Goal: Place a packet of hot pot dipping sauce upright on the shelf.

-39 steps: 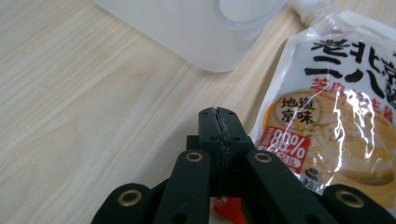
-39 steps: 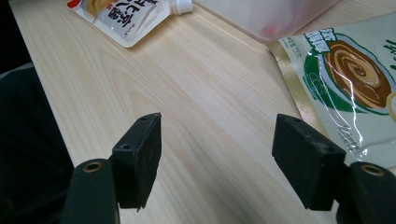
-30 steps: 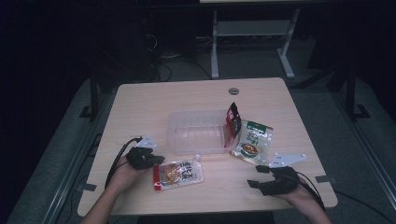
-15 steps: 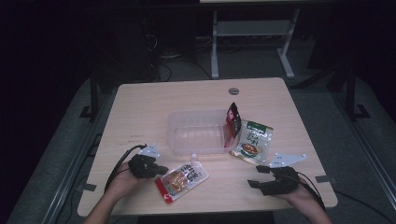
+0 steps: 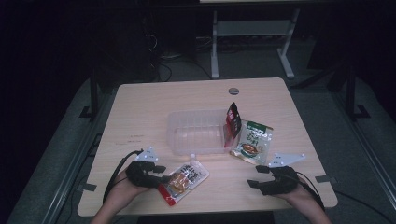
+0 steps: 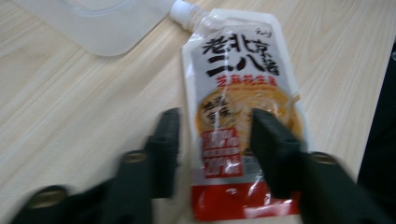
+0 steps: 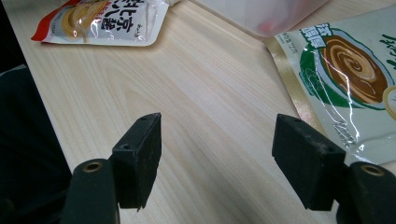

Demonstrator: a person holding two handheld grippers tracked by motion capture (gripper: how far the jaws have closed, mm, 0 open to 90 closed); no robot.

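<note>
Two black hand-held grippers work at the near edge of the light wooden desk (image 5: 140, 107). The left gripper (image 6: 215, 140) has just been opening its jaws; they now stand apart, and the white and red sauce pouch with a small white spout (image 6: 243, 116) lies flat on the desk between them. One jaw is beside the pouch's edge and the other is over its printed face; whether the pads touch the foil, I cannot tell, because this part is blurred. In the high view the left gripper (image 5: 161, 175) is near the near left corner, and the pouch (image 5: 184, 179) lies just beside it, turned at an angle, with the spout toward the clear plastic tray (image 5: 196, 130) in the middle of the desk.

The right gripper (image 7: 217, 158) has its jaws spread wide over bare wood, with nothing between them. In the high view it (image 5: 256, 176) is near the near right corner, well apart from the pouch. A green and white food packet with a picture of a bowl (image 5: 252, 140) lies just beside the tray on its right side. A dark red packet (image 5: 232, 119) stands tilted at the tray's right end. A small round grey cap (image 5: 233, 90) sits near the far edge.
</note>
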